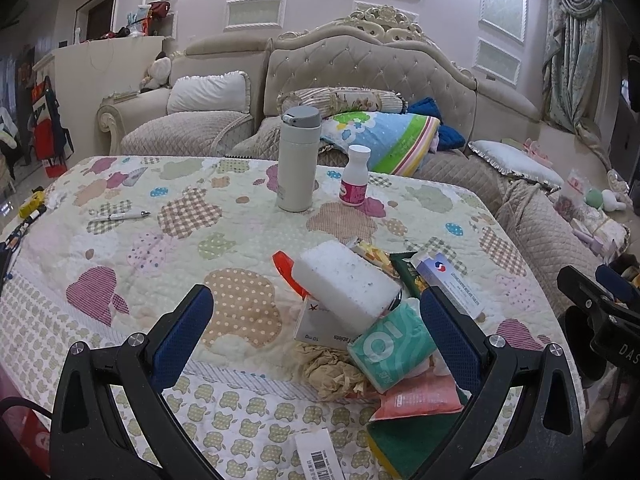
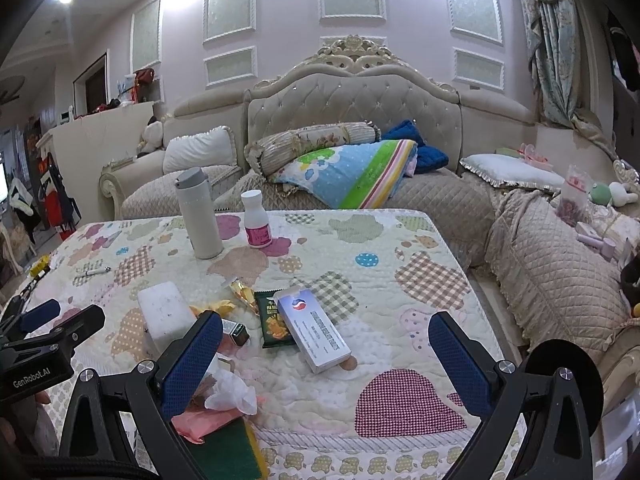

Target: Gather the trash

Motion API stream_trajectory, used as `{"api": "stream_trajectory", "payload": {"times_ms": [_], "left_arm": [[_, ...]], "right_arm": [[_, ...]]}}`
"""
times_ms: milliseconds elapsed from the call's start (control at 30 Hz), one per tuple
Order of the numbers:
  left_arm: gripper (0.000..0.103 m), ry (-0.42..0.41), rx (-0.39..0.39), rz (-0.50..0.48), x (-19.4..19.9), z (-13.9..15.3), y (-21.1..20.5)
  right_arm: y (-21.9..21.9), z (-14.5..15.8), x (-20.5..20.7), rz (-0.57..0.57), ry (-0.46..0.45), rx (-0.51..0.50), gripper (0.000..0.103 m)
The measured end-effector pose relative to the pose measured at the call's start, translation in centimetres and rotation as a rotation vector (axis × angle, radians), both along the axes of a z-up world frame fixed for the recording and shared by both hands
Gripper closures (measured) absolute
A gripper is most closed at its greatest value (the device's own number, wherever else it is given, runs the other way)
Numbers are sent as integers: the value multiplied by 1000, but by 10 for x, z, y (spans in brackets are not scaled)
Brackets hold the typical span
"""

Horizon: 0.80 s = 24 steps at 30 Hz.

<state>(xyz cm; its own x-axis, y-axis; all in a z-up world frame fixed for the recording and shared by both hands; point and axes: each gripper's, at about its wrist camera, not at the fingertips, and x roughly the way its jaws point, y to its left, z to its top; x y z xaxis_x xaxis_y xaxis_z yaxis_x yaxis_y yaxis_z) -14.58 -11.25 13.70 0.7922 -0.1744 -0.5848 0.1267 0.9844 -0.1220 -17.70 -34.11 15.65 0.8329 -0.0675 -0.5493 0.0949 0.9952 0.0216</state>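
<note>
- Left gripper (image 1: 316,320) was wide open over the white foam block (image 1: 347,282), probably lining up a grab.
- Right gripper (image 2: 326,354) hung open too, nothing held, near the white cardboard medicine box (image 2: 314,330).

Both wrist views look sofaward, close above the shared table (image 1: 120,264).

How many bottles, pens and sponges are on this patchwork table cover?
Bottles: 2, the tall flask and the small white bottle.
Pens: 1, the pen.
Sponges: 2, the white sponge block and the green-and-yellow sponge.
Total: 5.
</note>
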Motion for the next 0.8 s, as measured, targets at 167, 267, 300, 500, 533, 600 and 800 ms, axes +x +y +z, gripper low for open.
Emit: {"api": "stream_trajectory", "payload": {"times_ms": [167,267,300,500,533,600,800], "left_arm": [[0,6,0,-1,1,-1,0],[0,10,2,-2,1,-3,-1],[0,11,2,-1,2,-3,-1],[0,16,2,1,2,-4,0],[0,19,3,1,3,-5,1],[0,24,5,1,3,-6,1],[0,29,3,2,5,-8,2]], "right_arm": [[1,0,2,3,7,-5,1],[1,-1,3,7,12,-3,1],[1,-1,3,9,15,-3,1],[2,-5,5,21,34,1,1],[2,-5,6,21,36,1,1],[2,-7,7,25,43,3,1],[2,-9,7,23,46,1,1]]}}
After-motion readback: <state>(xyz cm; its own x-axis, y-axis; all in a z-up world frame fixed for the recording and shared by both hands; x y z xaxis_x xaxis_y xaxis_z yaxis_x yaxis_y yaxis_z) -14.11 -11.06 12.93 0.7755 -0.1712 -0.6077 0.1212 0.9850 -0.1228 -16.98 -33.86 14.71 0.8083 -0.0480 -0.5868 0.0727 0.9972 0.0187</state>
